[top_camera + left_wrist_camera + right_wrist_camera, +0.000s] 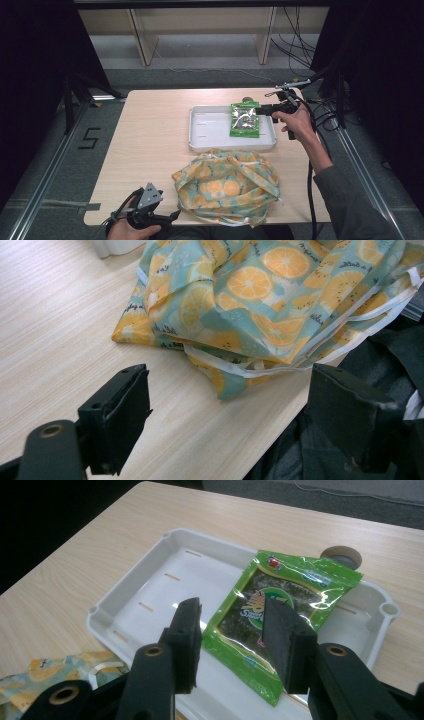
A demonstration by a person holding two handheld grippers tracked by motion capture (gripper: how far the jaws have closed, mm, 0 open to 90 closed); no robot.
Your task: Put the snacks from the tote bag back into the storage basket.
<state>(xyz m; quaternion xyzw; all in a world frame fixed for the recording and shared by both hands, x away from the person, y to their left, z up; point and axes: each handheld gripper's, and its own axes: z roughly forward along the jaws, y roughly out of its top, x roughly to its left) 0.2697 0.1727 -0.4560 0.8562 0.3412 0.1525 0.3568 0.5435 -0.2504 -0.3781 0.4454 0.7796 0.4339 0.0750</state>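
1. A person sits at a wooden table (150,130), holding a two-jaw gripper in each hand.
2. A white tray (205,131) lies toward the far right of the table. A green snack packet (244,119) lies flat inside it, at its right end.
3. The right gripper (261,111) reaches in from the right and hovers at the packet's right edge.
4. In the right gripper view, its jaws stand partly apart just above the packet (280,615). Nothing is pinched between them, and the pads do not press on the packet.
5. A cloth bag (227,186) printed with orange slices lies crumpled near the front edge, just in front of the tray.
6. The left gripper (172,217) rests low at the front edge, just left of the bag. In the left gripper view, its jaws stand wide with nothing between them, and the bag (260,300) lies just ahead.
7. Judged from this, the packet has been set in the tray and the right jaws are letting go.
8. The next move likely calls for drawing the right gripper clear without dragging the packet along, since the light foil could catch on a pad.
9. If more items are in the bag, the left gripper is placed to hold it steady.
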